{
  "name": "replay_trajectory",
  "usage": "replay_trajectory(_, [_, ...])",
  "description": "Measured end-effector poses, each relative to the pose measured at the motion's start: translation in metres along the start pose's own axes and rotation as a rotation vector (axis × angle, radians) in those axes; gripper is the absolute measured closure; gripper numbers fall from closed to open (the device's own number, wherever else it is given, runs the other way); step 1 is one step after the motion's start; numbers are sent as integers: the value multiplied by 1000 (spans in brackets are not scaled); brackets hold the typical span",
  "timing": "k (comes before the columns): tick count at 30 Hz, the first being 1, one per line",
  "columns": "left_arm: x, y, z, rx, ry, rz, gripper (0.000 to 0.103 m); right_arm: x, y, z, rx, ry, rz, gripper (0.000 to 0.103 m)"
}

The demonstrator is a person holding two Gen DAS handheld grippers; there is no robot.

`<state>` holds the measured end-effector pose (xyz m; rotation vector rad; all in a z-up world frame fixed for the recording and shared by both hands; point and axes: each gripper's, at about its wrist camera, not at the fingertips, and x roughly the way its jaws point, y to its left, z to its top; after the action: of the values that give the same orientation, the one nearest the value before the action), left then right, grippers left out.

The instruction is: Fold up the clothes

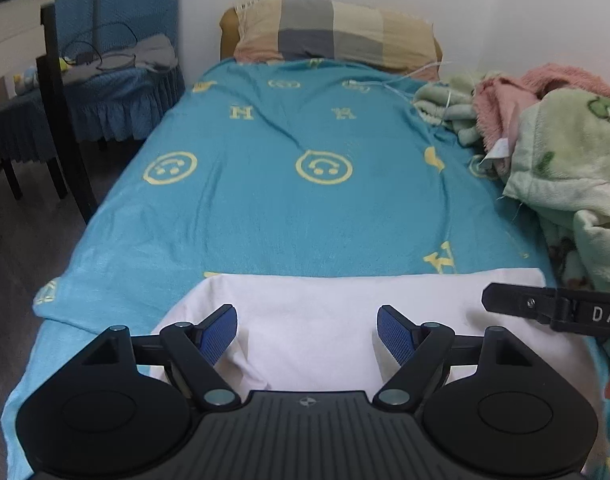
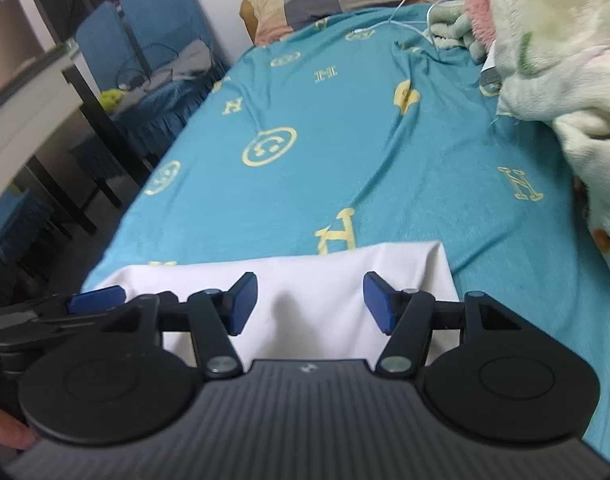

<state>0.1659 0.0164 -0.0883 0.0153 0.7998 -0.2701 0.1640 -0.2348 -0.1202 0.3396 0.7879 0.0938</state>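
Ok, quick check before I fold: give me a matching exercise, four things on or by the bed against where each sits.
Things:
1. white garment
2. checked pillow
3. green blanket
4. blue chair

Places:
A. head of the bed, against the wall
B. on the floor beside the bed's left edge
C. near end of the bed, under both open grippers
D. heaped along the bed's right side

Pairs: 1-C, 2-A, 3-D, 4-B. The left gripper and right gripper hold nothing.
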Motion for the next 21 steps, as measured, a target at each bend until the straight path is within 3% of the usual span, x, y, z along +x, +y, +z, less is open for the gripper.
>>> replay_trajectory(9, [-70, -8, -35, 6, 24, -26, 22, -67, 19, -27, -41, -5, -55, 42])
replay_trajectory(16, [-47, -15, -50, 21, 132, -1, 21, -46, 10, -51, -6, 73, -111, 42])
replay_trajectory(21, [-42, -6, -53, -7, 152, -8, 21, -36, 10, -55, -29, 99, -121, 42])
